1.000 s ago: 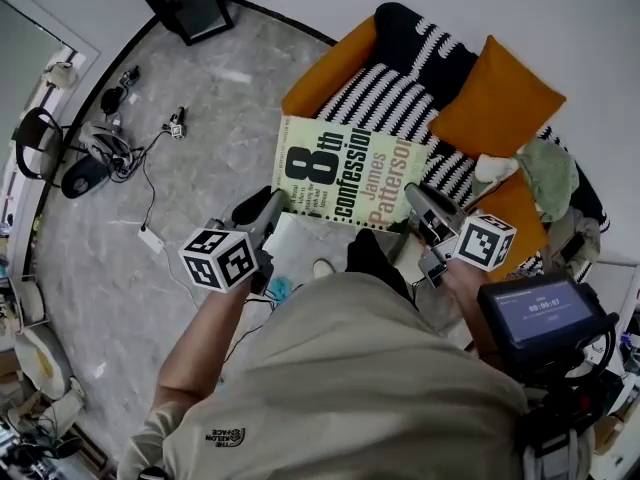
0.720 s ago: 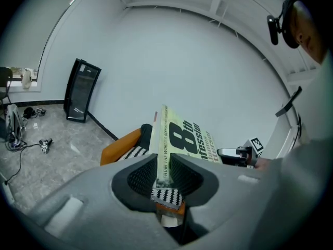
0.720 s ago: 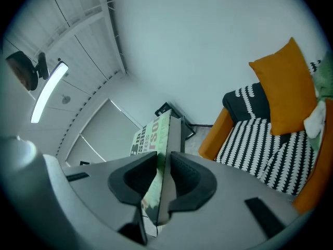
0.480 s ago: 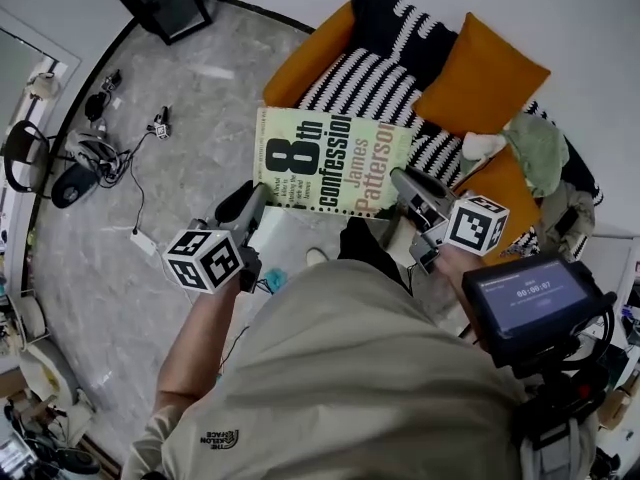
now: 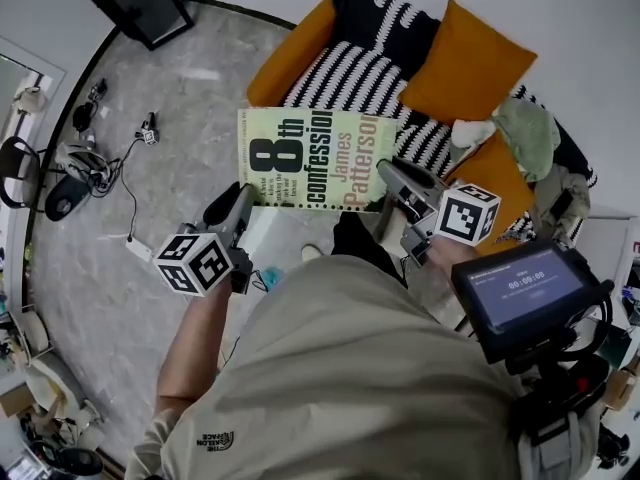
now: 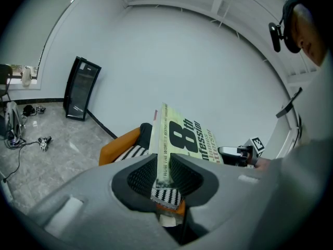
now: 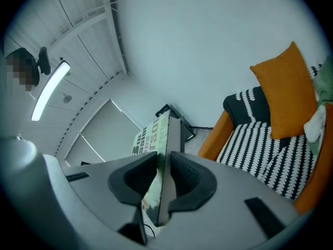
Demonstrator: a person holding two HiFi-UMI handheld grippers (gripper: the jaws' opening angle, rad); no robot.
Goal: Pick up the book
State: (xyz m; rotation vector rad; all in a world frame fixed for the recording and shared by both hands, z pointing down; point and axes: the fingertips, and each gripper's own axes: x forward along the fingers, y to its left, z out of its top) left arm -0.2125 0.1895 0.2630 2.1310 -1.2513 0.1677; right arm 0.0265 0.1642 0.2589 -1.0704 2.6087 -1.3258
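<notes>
A pale green paperback book (image 5: 315,158) with black title print hangs in the air in front of the sofa, held flat between both hands. My left gripper (image 5: 243,196) is shut on its near left corner; in the left gripper view the book (image 6: 179,139) stands edge-on between the pads. My right gripper (image 5: 392,180) is shut on its near right corner, and in the right gripper view the book (image 7: 156,139) runs between the jaws.
An orange sofa (image 5: 300,43) with a black-and-white striped throw (image 5: 365,73), an orange cushion (image 5: 465,63) and a green cloth (image 5: 525,133) lies beyond the book. Cables and headphones (image 5: 75,158) litter the grey floor at left. A black cabinet (image 5: 125,3) stands by the wall.
The book and both grippers sit further left and higher in the head view than a second ago, along with the whole scene; the grip on the book is unchanged.
</notes>
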